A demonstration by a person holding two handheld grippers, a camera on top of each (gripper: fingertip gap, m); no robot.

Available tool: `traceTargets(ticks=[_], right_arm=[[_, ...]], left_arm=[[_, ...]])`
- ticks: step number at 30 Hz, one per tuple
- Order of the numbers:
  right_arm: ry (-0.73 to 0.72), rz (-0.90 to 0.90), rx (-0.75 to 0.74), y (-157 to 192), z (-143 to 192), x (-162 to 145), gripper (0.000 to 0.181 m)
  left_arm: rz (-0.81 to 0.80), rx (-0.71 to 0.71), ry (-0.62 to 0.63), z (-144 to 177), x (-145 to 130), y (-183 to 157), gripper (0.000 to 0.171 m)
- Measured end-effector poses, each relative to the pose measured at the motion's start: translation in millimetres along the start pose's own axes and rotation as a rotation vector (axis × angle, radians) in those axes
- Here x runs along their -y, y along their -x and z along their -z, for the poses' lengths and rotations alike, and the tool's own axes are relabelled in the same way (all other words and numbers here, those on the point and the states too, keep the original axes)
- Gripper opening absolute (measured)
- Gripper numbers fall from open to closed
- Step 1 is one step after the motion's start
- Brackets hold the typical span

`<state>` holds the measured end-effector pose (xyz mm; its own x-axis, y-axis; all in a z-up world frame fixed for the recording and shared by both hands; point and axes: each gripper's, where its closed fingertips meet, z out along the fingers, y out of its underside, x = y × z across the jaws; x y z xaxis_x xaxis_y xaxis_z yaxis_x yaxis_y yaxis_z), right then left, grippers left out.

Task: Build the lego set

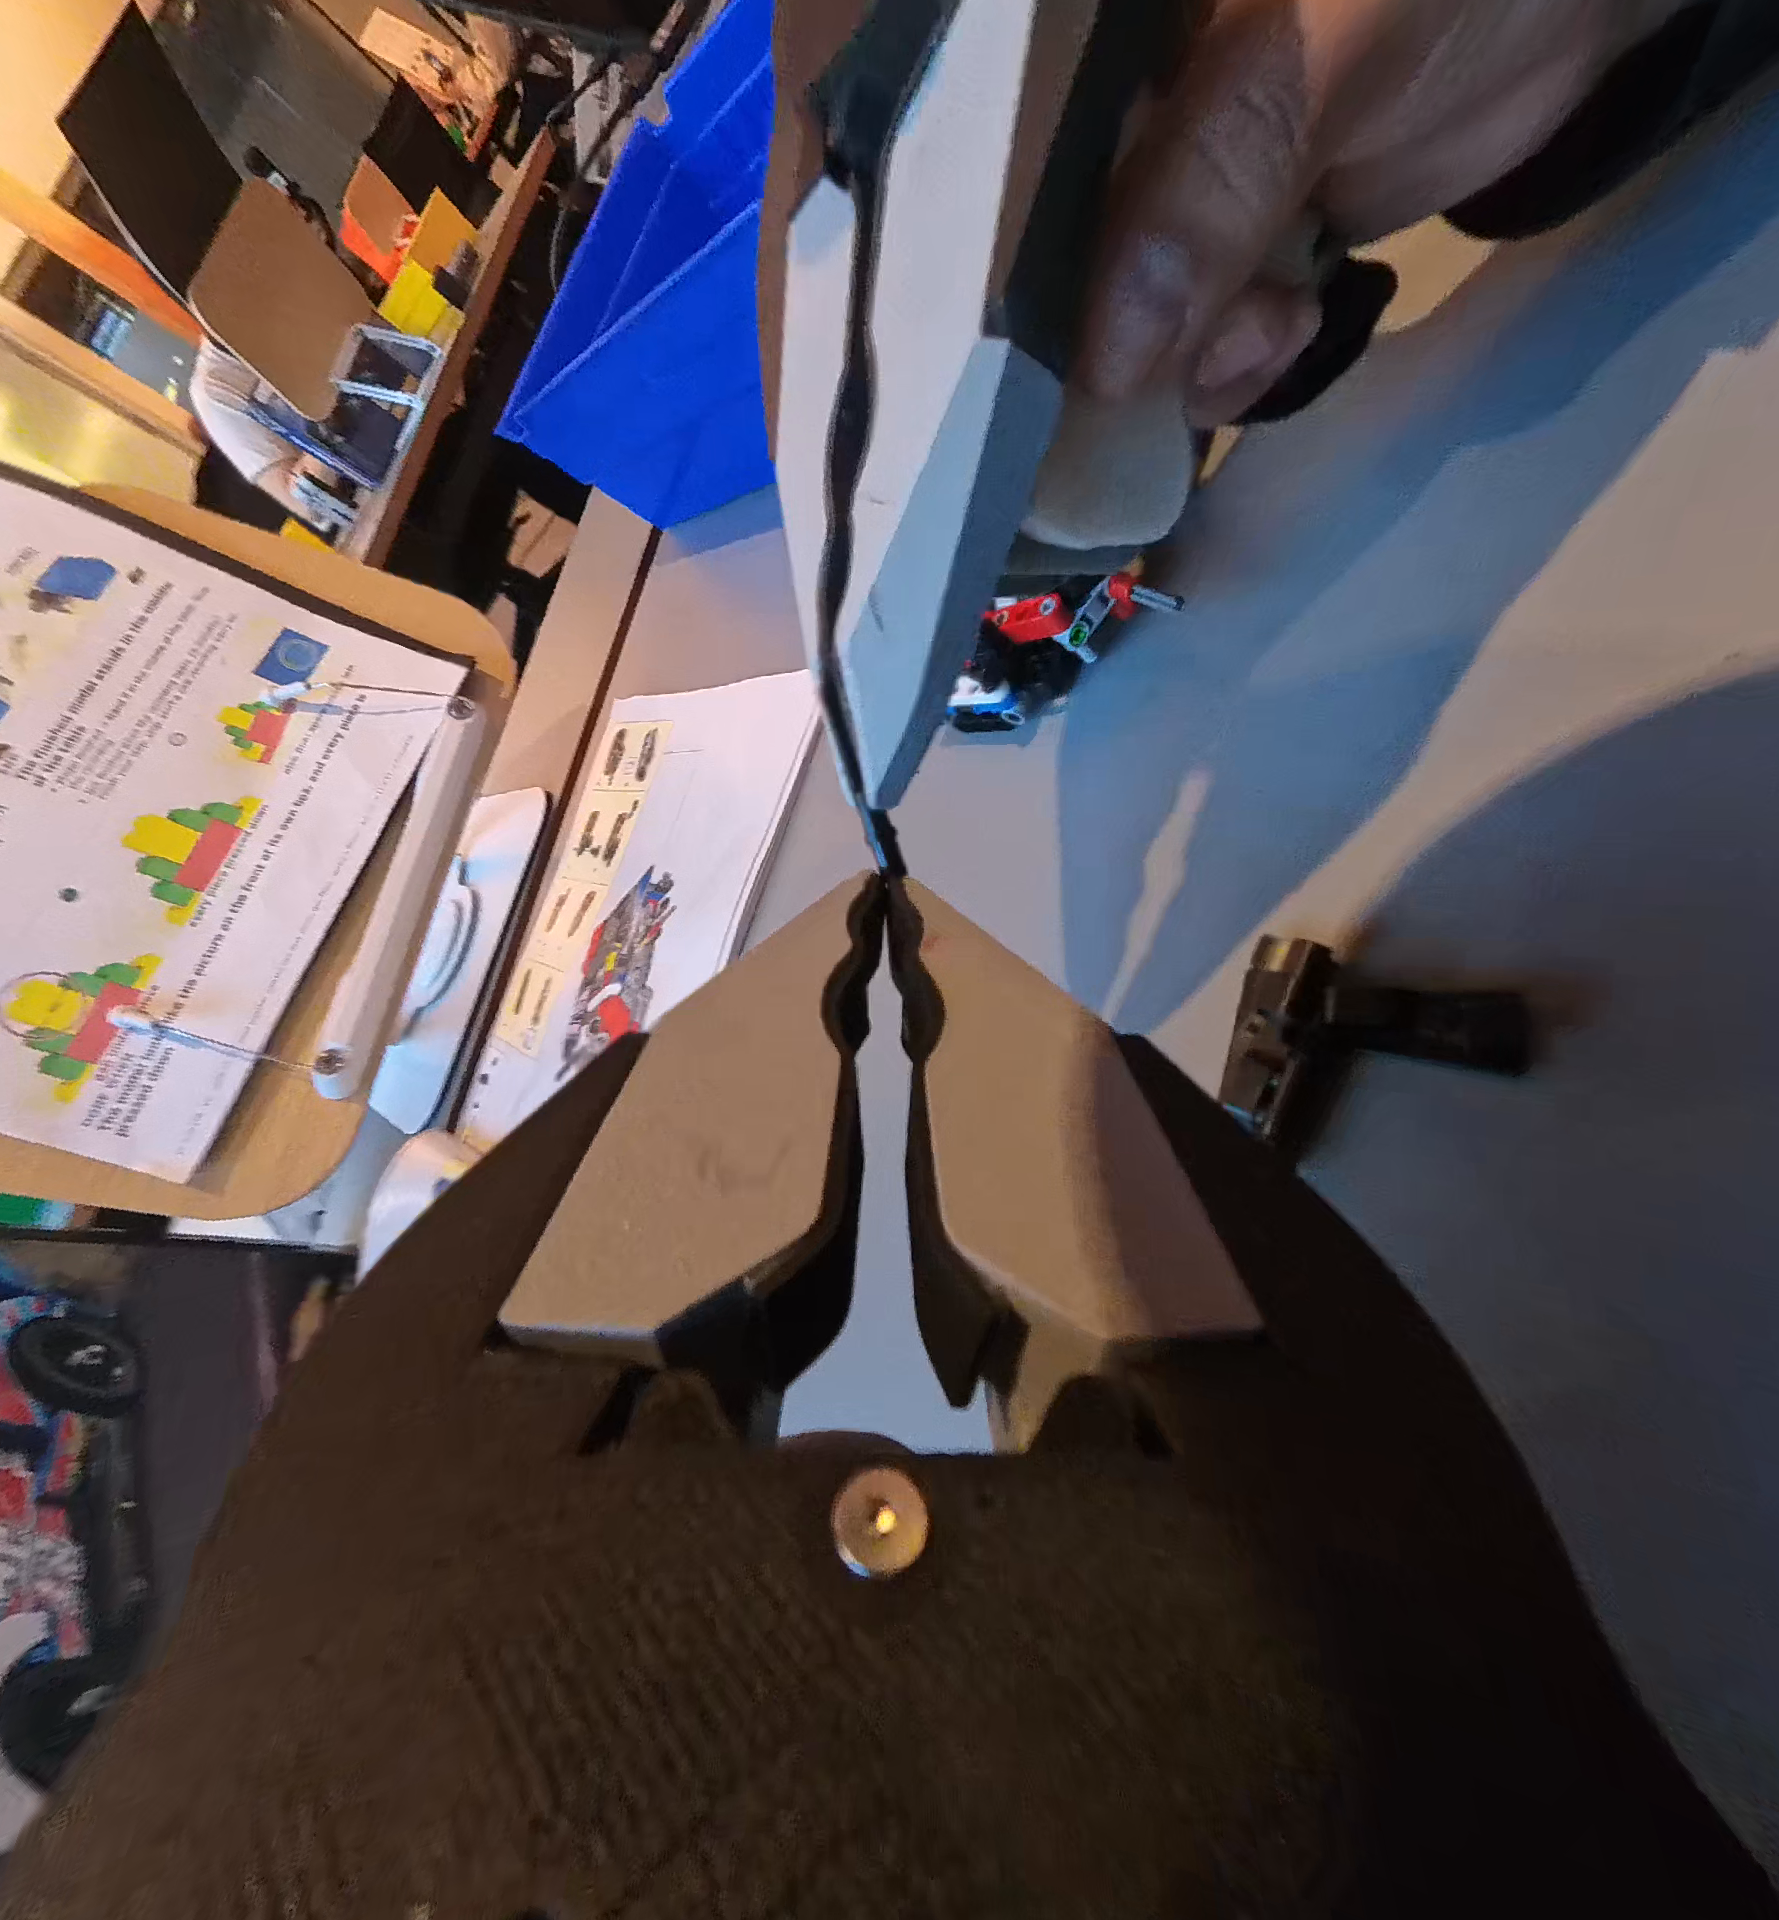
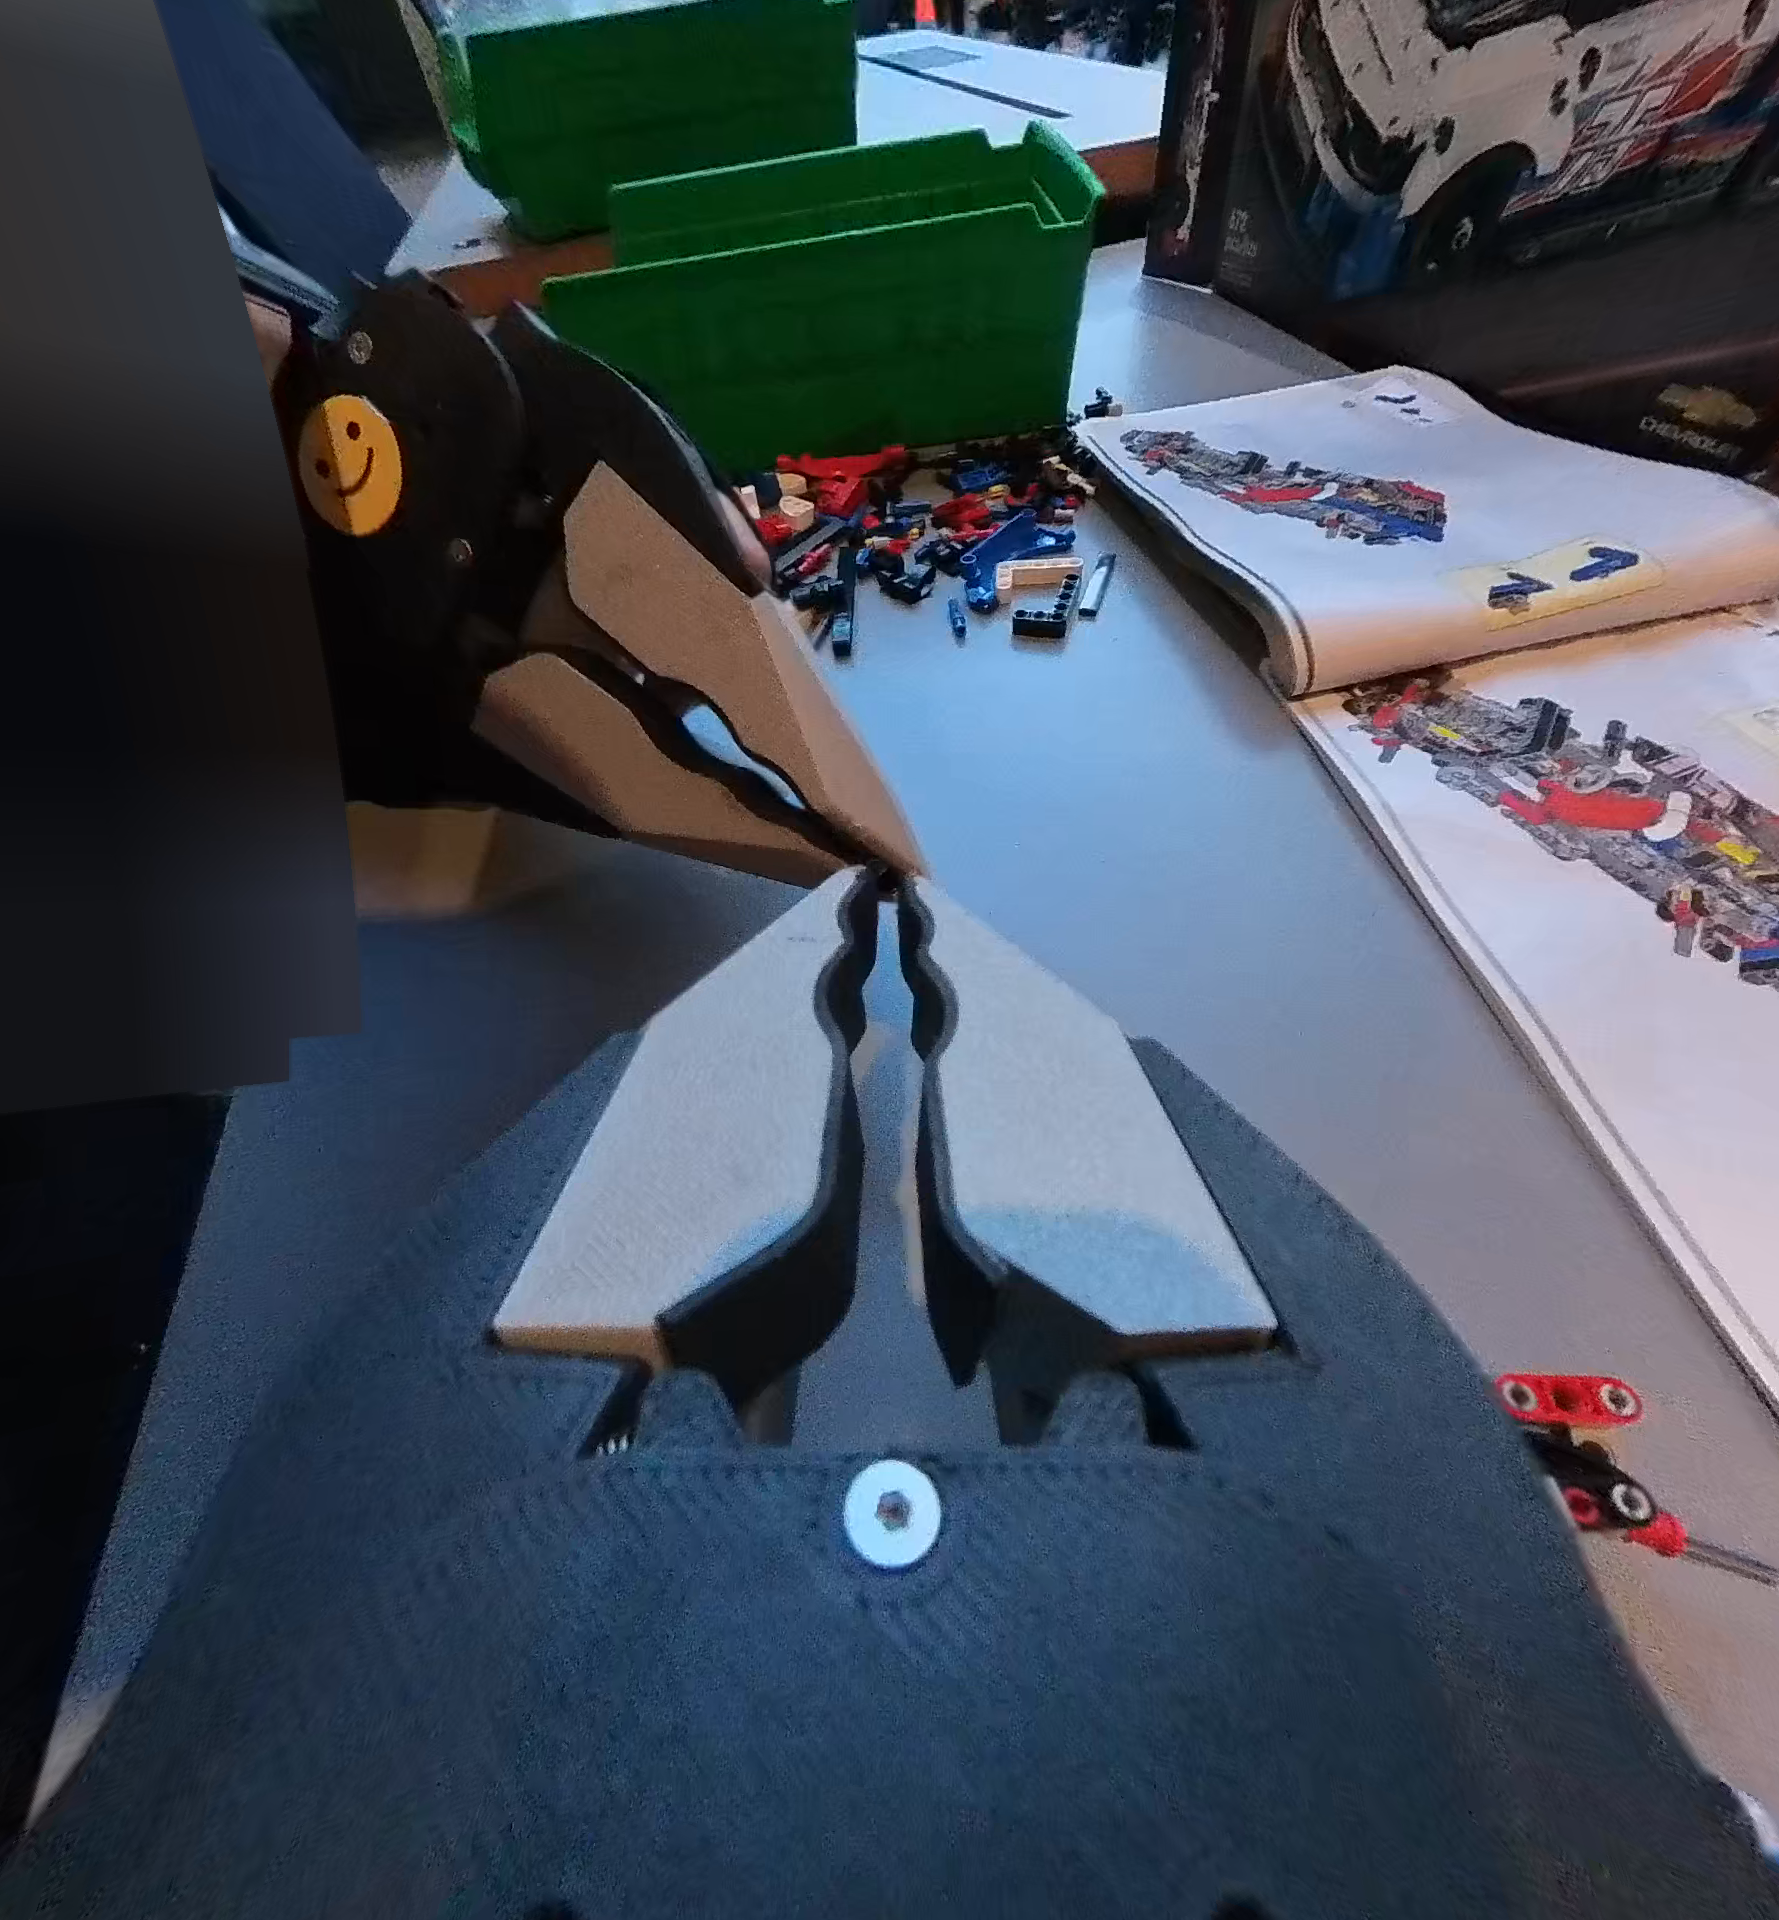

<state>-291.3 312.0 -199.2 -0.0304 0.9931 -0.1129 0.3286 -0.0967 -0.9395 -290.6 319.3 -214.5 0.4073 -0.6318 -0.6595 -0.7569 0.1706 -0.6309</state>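
My left gripper (image 1: 883, 885) and right gripper (image 2: 890, 883) meet tip to tip above the grey table (image 2: 1124, 831). Both have their jaws closed, with a small black piece (image 1: 886, 847) pinched between the two sets of tips; it is mostly hidden. In the left wrist view the right gripper (image 1: 877, 821) comes down from above, held by a hand (image 1: 1228, 208). In the right wrist view the left gripper (image 2: 880, 868) comes in from the left. A small red, black and blue lego assembly (image 1: 1030, 644) lies on the table; it also shows in the right wrist view (image 2: 1581, 1455).
A pile of loose lego pieces (image 2: 926, 530) lies before green bins (image 2: 833, 301). The open instruction booklet (image 2: 1591, 883) and the set's box (image 2: 1539, 156) are at the right. Blue bins (image 1: 677, 312), a clipboard with a sheet (image 1: 168, 831) and a dark blurred object (image 1: 1384, 1013) show in the left wrist view. Both grippers' tips are close together, under 4 cm apart.
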Motion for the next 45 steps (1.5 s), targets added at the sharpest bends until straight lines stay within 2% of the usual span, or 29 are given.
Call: traceTargets(ticks=[2, 9, 13, 17, 22, 37, 42, 45], right_arm=[[-0.008, -0.008, 0.005, 1, -1, 2, 0.0], [0.042, -0.038, -0.009, -4, -8, -12, 0.0], [0.093, -0.046, -0.06, -16, -9, -23, 0.0], [0.064, -0.029, -0.116, -23, 7, -19, 0.0], [0.028, -0.006, -0.196, -31, 25, -24, 0.0], [0.009, 0.013, -0.211, -40, 32, -20, 0.0], [-0.025, 0.052, -0.212, -30, 41, -10, 0.0], [-0.048, 0.079, -0.171, -8, 55, -4, 0.0]], left_arm=[[-0.034, 0.014, 0.006, -1, 1, -2, 0.0], [0.095, -0.03, -0.02, -5, 0, -4, 0.0], [0.228, -0.043, 0.15, -18, -44, 3, 0.0], [0.383, -0.096, 0.16, -20, -58, 3, 0.0], [0.409, -0.079, 0.138, -18, -57, 6, 0.0], [0.408, -0.092, 0.128, -23, -55, 0, 0.0], [0.4, -0.082, 0.113, -20, -49, 0, 0.0], [0.412, -0.098, 0.102, -18, -40, -5, 0.002]])
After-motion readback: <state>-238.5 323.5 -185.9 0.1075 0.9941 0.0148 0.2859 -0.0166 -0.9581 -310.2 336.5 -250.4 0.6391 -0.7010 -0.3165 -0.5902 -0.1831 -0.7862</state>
